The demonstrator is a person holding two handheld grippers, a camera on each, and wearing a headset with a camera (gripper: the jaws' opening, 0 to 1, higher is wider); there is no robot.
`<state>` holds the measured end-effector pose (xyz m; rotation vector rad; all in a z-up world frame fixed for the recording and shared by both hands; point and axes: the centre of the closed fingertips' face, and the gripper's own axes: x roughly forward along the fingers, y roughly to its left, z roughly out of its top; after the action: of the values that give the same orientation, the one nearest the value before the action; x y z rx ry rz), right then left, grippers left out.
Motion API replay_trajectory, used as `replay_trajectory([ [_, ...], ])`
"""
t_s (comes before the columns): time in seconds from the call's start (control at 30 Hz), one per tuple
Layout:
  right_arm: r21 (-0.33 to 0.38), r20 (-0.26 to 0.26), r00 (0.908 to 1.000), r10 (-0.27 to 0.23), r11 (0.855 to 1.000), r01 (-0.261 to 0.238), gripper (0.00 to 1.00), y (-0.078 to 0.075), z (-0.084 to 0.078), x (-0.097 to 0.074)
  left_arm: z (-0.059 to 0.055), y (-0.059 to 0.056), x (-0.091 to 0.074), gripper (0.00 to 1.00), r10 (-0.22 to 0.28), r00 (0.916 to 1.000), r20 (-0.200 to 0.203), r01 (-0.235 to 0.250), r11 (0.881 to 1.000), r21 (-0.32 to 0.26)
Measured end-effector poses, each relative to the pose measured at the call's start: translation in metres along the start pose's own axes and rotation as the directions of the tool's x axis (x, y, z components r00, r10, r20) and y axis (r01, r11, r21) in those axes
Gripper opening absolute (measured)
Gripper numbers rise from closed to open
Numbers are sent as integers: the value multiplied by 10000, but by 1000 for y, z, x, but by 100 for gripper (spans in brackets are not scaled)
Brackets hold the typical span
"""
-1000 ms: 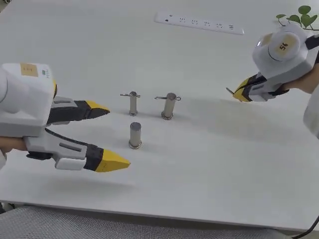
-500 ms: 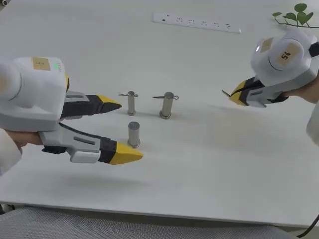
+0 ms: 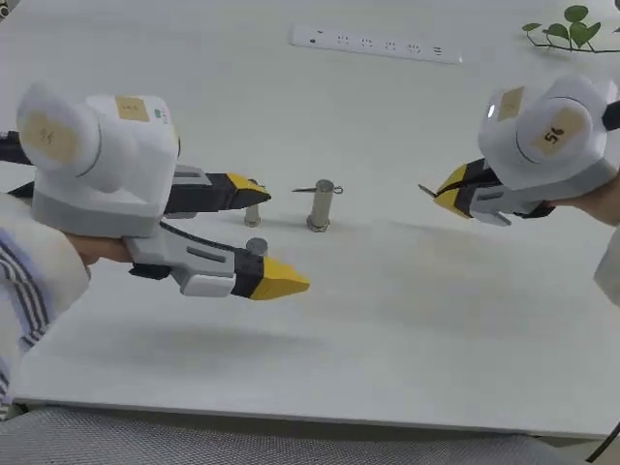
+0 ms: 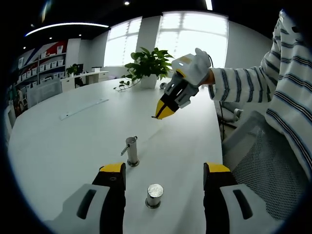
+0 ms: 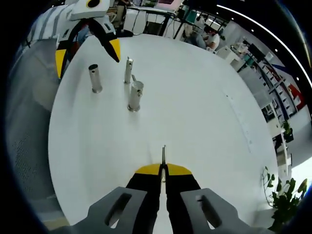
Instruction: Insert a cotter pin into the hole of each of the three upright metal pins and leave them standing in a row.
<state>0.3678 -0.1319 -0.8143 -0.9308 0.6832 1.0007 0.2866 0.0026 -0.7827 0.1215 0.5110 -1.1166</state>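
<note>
The left gripper (image 3: 287,239) is being held low over the near left part of the white table (image 3: 407,320). Its two yellow-tipped jaws are being held wide apart, and nothing is being gripped between them. In the left gripper view the bare metal pin (image 4: 154,195) is being framed upright between those jaws and is being touched by neither. No cotter pin is being carried through its flat-topped head. In the head view just its top (image 3: 256,247) is being seen in the gap between the jaws.

Farther off and to the right, a second metal pin (image 3: 320,206) is standing upright, with a cotter pin (image 3: 312,189) being carried crosswise through its head. A third metal pin (image 3: 252,215), to the left of it, is being largely hidden by the far jaw of the left gripper, so whether it carries a cotter pin cannot be told.

The right gripper (image 3: 441,194) is being held above the table at the right, well apart from the three pins. Its jaws are being pressed together on a loose cotter pin (image 5: 164,157), whose free end is being pointed left toward the pins.

A white power strip (image 3: 376,44) is lying at the far side of the table, and a leafy plant (image 3: 572,26) is being shown at the far right corner.
</note>
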Motion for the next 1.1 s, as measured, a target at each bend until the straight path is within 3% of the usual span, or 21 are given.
replay_trajectory([
  [0.5,-581,338,9993,-145,9982,164,3,33,23,-16,9,-4,13,55,-248,9996,113,249,9996,-127],
  [1.1,-1371,640,9974,-343,9896,429,3,57,45,-23,16,-9,25,46,-407,9990,157,416,9972,-629],
])
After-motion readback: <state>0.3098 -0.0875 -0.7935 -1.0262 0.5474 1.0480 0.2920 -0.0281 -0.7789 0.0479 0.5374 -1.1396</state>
